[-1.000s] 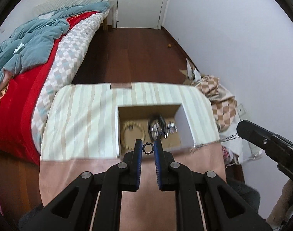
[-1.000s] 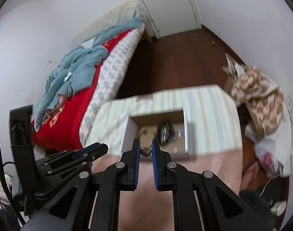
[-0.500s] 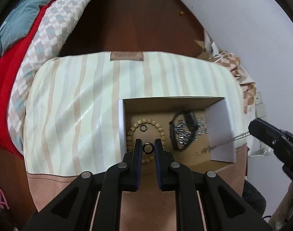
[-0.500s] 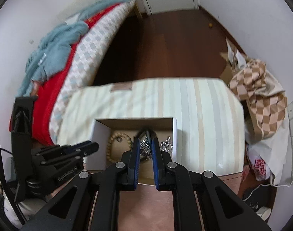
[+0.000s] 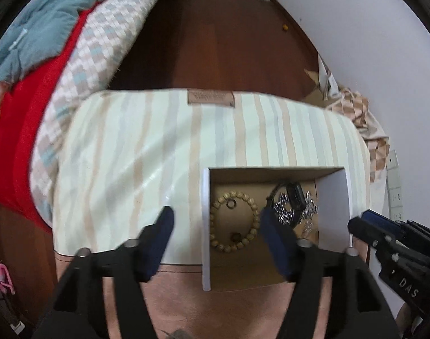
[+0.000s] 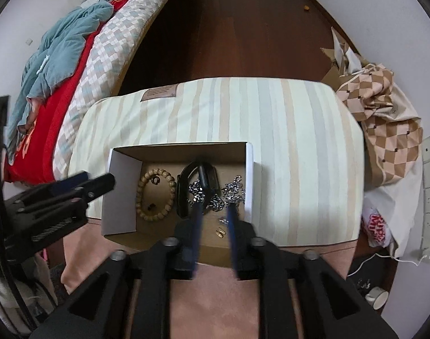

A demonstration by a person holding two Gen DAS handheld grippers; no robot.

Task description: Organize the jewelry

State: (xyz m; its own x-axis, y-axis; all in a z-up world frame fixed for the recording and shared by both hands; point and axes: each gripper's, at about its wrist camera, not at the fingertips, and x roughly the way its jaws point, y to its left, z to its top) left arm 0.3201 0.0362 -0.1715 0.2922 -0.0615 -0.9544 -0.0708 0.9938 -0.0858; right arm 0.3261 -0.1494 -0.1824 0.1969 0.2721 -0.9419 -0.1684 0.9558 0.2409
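Jewelry box [image 5: 205,226]: we find an open cardboard box with white outer walls, standing on the striped cloth [image 5: 147,152] near its front edge, where the pink fabric [image 6: 209,296] begins.
Bead bracelet [image 5: 234,221]: wooden beads in a ring, flat on the box floor at its left side; in the right wrist view [image 6: 156,195] it lies beside the left wall.
Small rings: we count one dark ring [image 5: 230,203] inside the bracelet near its far side, and another [image 5: 237,236] inside its near side.
Black band [image 6: 196,186]: looped, lying mid-box, touching the silver chain.
Silver chain [image 6: 215,195]: heaped at the right side of the box, partly under the black band.
Gold pieces [image 6: 220,232]: two small bits on the box floor near the front wall.
Left gripper [image 5: 217,237]: fingers spread wide and holding nothing; one blue pad [image 5: 158,237] is over the striped cloth outside the left wall, the other over the box interior.
Right gripper [image 6: 215,223]: fingers moderately apart and empty, tips reaching into the box over the chain; we cannot tell whether they touch it.
Surroundings: bed with red blanket [image 6: 39,130] at left; checked cloth [image 6: 384,118] at right.
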